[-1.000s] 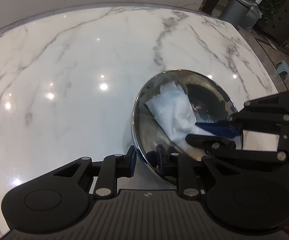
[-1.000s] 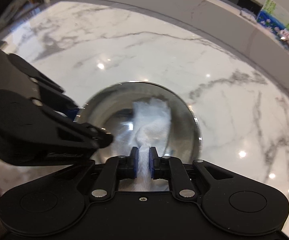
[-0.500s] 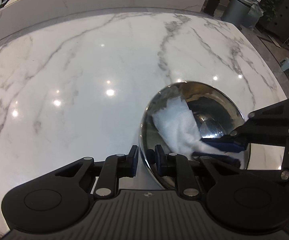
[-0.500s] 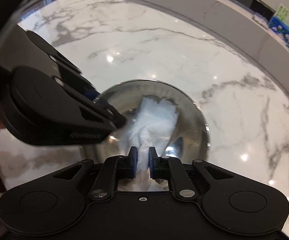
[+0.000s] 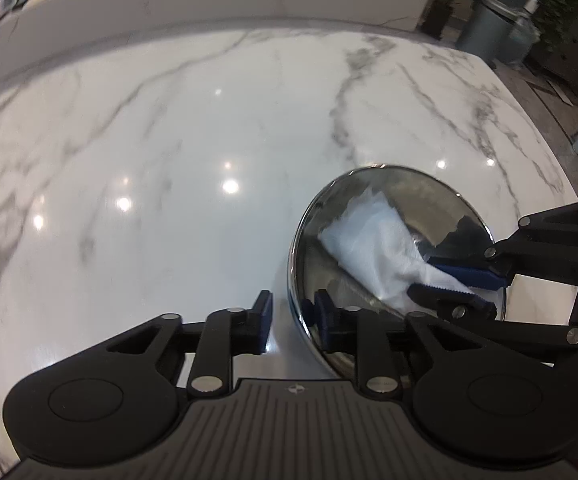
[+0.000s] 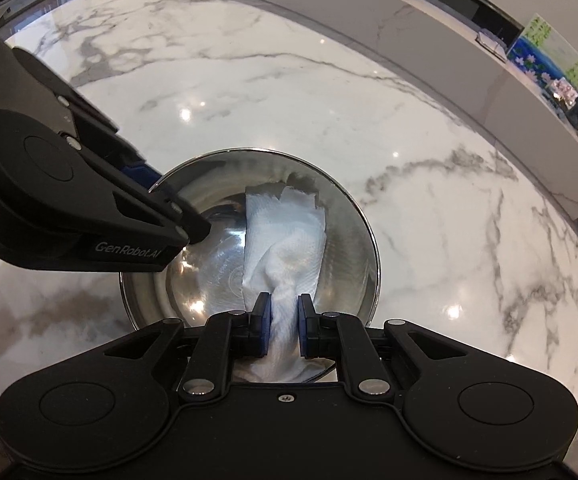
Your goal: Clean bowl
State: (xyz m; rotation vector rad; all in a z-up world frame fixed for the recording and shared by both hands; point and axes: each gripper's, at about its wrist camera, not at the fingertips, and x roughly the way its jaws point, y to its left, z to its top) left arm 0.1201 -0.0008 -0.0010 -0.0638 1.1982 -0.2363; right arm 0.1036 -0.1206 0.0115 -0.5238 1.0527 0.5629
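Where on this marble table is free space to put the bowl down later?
The marble table lies bare left of and beyond the bowl. Around the bowl it is crowded: both tongs work there, the right tongs pinching the paper towel.

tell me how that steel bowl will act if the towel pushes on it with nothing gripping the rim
The bowl looks thin and light on glossy marble, so it would probably slide. The left gripper is opening off its rim, so towel strokes might tip it.
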